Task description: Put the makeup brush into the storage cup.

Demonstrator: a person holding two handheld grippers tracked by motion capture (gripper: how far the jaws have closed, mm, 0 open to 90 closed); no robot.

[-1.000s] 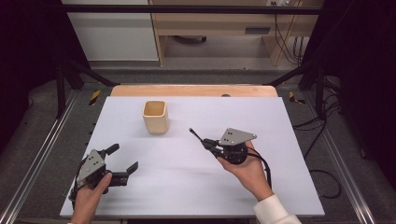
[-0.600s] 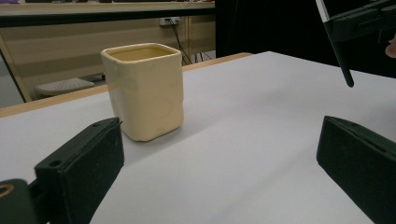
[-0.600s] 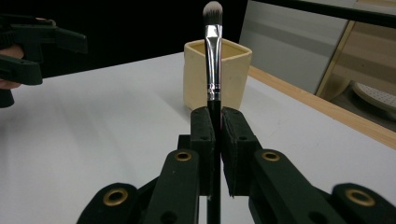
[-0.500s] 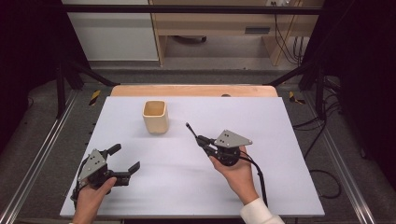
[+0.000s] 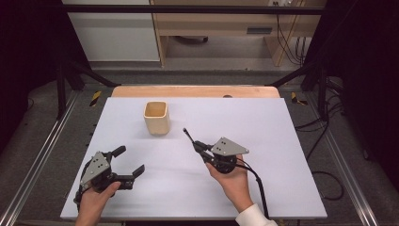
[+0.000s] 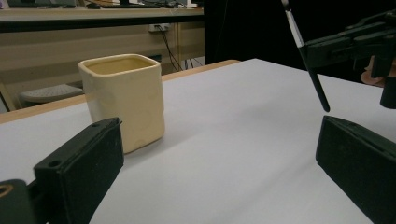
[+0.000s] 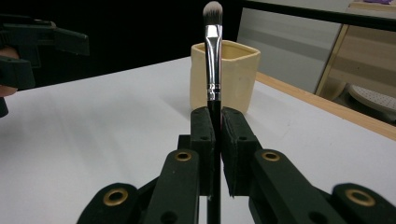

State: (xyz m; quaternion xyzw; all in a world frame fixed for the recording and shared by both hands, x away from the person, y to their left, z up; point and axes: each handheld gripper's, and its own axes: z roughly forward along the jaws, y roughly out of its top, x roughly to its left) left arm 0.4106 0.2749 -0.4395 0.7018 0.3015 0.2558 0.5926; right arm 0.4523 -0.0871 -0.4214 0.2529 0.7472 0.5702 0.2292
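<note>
A white sheet covers a wooden table, with dark floor, metal rails and pale cabinets behind it at the top of the high view. In the lower left of that view the left gripper sits just above the sheet in the person's left hand, its jaws spread wide apart with nothing between them. The left gripper view looks between those two black pads at the cream cup, which stands upright to the left of centre. In the high view the cup is at upper centre-left, apart from both grippers, its square mouth open. Right of centre, the right gripper is held in the right hand, jaws clamped together on the black handle of a makeup brush. In the right gripper view the brush rises straight from between the pads, its pale bristles at top centre, in line with the cup behind it.
</note>
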